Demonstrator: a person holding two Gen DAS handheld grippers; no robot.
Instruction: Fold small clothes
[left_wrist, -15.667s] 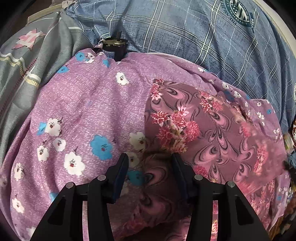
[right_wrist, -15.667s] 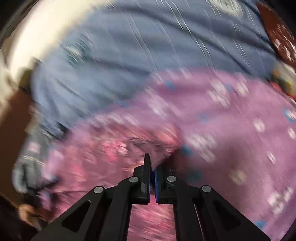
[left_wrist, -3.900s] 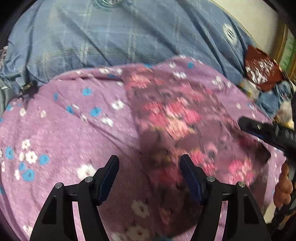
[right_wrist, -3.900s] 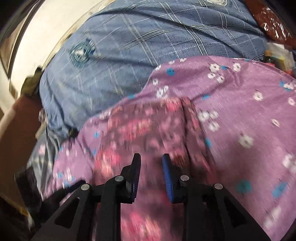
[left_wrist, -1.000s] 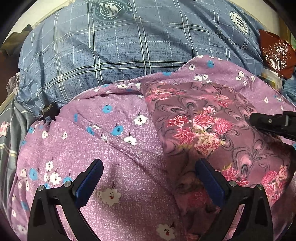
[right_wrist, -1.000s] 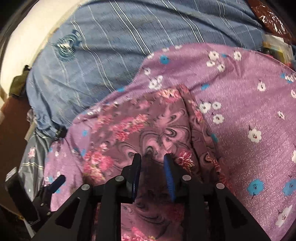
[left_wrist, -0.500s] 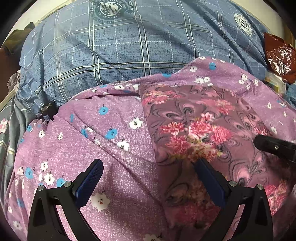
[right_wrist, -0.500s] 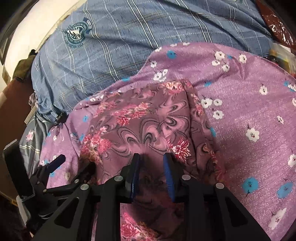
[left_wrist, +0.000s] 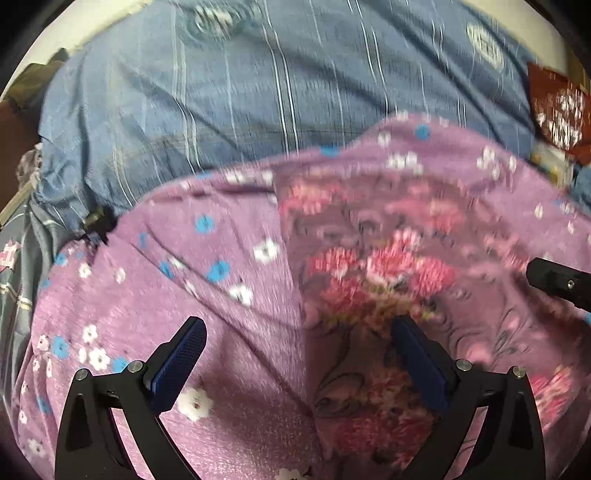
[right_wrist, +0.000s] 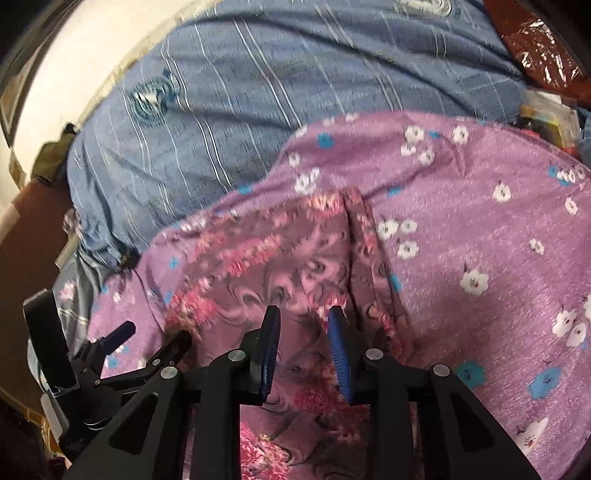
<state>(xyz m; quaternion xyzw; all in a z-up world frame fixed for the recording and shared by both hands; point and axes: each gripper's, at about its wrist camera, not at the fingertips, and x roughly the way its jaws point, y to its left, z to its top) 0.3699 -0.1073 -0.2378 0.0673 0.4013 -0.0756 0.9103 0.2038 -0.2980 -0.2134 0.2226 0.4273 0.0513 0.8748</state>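
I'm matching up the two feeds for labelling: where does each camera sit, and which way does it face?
Left wrist: sits on the left gripper, looking forward and down at the swirl-floral garment on the purple flowered cloth; its own open fingers show, plus the right gripper's tip at the right edge.
Right wrist: sits on the right gripper, looking over the same garment from its other side; its open fingers and the left gripper show.
Shared: garment, purple cloth, blue plaid sheet, red foil packet.
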